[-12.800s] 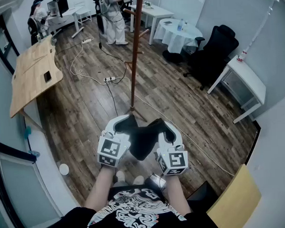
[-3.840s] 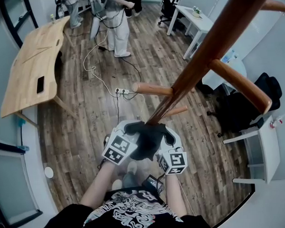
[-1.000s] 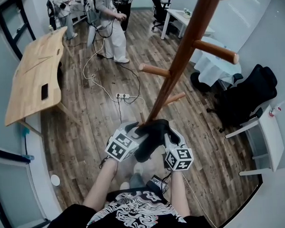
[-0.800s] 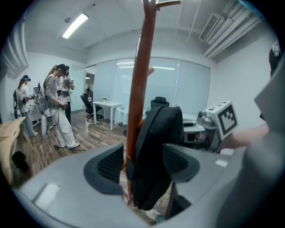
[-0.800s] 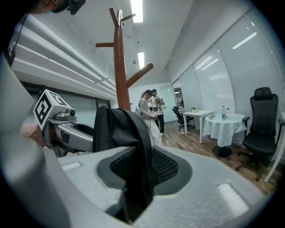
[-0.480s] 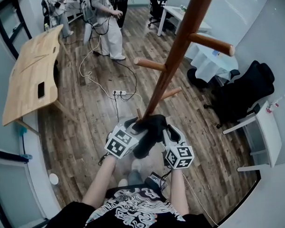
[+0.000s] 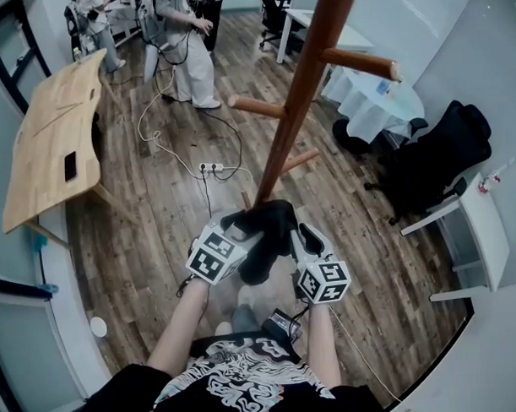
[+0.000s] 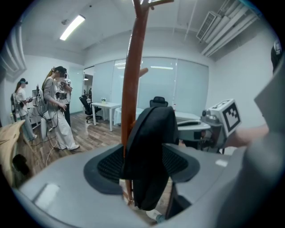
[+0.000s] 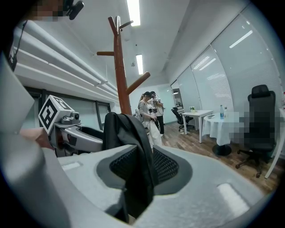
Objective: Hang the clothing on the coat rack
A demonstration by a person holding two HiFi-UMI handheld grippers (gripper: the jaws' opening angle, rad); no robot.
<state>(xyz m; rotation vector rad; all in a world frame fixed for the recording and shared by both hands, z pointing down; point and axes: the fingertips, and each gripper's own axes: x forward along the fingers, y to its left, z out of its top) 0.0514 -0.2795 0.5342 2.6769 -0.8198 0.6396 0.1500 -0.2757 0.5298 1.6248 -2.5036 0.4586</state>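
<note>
A black piece of clothing (image 7: 270, 234) hangs bunched between my two grippers, low in front of the brown wooden coat rack (image 7: 298, 96). My left gripper (image 7: 238, 225) is shut on one edge of the clothing (image 8: 151, 151), with the rack's pole (image 8: 132, 80) right behind it. My right gripper (image 7: 294, 233) is shut on the other edge of the clothing (image 9: 131, 147). In the right gripper view the rack (image 9: 119, 75) rises just beyond the fabric, its pegs well above. Pegs (image 7: 359, 64) stick out from the pole overhead in the head view.
A wooden table (image 7: 49, 141) stands at the left. People (image 7: 185, 43) stand at the back among cables on the floor. A black office chair (image 7: 434, 152) and a white-clothed round table (image 7: 368, 100) are at the right, with a white desk (image 7: 483, 227) beyond.
Both grippers have kept hold of the clothing. The view has drifted slightly, with the rack's pole now a little more upright and closer above the grippers.
</note>
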